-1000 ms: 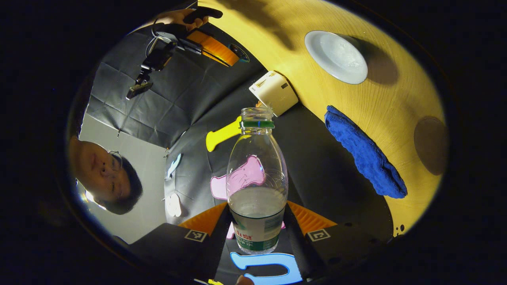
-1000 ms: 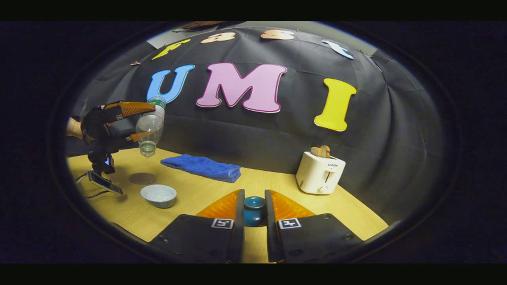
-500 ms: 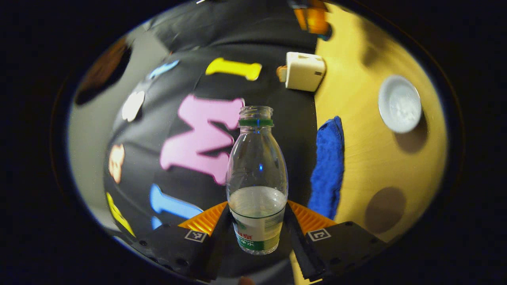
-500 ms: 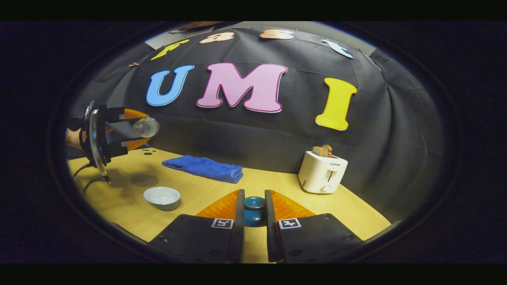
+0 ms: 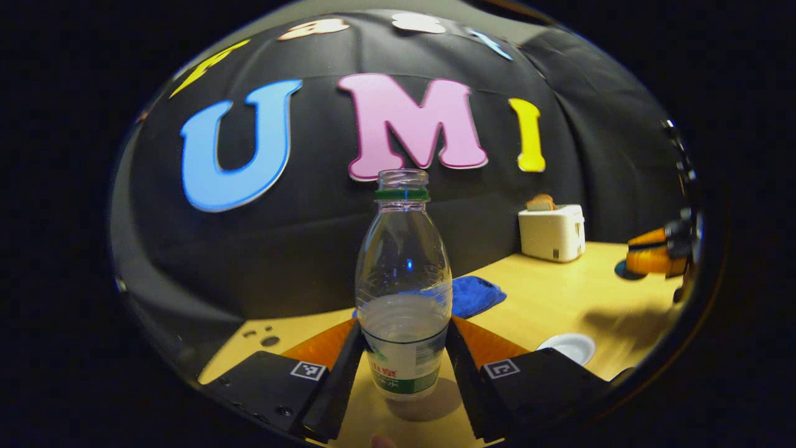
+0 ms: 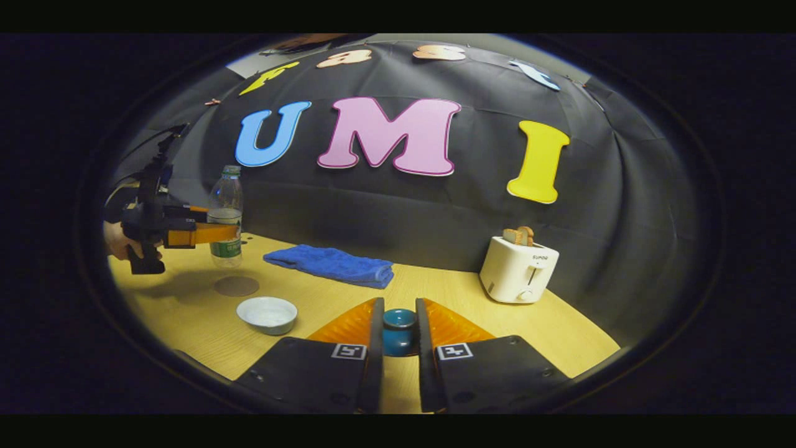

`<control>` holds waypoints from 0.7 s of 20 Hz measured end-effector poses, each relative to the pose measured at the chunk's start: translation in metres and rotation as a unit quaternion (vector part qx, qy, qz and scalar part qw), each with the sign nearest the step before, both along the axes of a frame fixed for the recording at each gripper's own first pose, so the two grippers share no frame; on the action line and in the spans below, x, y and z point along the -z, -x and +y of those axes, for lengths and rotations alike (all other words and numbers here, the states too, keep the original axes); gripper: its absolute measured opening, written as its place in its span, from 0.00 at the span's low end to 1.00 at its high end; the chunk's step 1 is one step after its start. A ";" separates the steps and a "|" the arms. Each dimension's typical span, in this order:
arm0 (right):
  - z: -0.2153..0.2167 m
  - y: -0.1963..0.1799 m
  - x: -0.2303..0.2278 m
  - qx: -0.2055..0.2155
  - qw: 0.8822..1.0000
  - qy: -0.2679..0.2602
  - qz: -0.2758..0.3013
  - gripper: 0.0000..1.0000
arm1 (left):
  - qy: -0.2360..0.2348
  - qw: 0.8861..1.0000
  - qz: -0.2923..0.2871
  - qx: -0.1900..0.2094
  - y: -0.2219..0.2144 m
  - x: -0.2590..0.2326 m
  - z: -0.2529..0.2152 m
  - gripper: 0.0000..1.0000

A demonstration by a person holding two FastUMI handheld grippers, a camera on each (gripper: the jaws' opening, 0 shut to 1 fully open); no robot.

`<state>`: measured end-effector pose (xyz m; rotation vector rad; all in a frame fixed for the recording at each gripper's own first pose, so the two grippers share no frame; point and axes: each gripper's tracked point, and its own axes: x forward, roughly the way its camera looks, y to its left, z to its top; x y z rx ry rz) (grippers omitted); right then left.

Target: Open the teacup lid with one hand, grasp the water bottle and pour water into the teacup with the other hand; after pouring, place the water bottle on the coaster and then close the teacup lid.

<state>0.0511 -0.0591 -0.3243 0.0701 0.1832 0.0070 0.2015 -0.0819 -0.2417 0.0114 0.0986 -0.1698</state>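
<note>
- Pale wooden tabletop [image 5: 559, 292], left gripper view: the left gripper [image 5: 404, 358] clamps both fingers on the clear plastic water bottle [image 5: 404, 280], inverted a second ago, now upright, uncapped and part full; pouring looks finished.
- Right gripper view: bottle [image 6: 226, 214] hangs above the round brown coaster [image 6: 236, 286]; right gripper [image 6: 398, 336] pinches the blue teacup lid [image 6: 398, 323]; white teacup [image 6: 267, 313] uncovered.

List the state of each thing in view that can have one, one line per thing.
water bottle: upright, uncapped, partly full, held above the table
left gripper: shut on the bottle
right gripper: shut on the teacup lid
teacup: uncovered
coaster: bare
toaster: bread sticking up
blue towel: folded, flat
</note>
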 end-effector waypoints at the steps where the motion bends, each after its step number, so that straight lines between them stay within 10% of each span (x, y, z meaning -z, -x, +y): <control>1: 0.002 -0.001 -0.001 -0.001 1.000 -0.002 0.000 0.31 | 0.029 1.000 0.001 -0.005 -0.001 0.003 -0.005 0.77; 14: 0.015 -0.009 -0.001 -0.009 1.000 -0.004 0.003 0.26 | 0.078 0.996 0.039 -0.032 -0.003 0.033 -0.012 0.79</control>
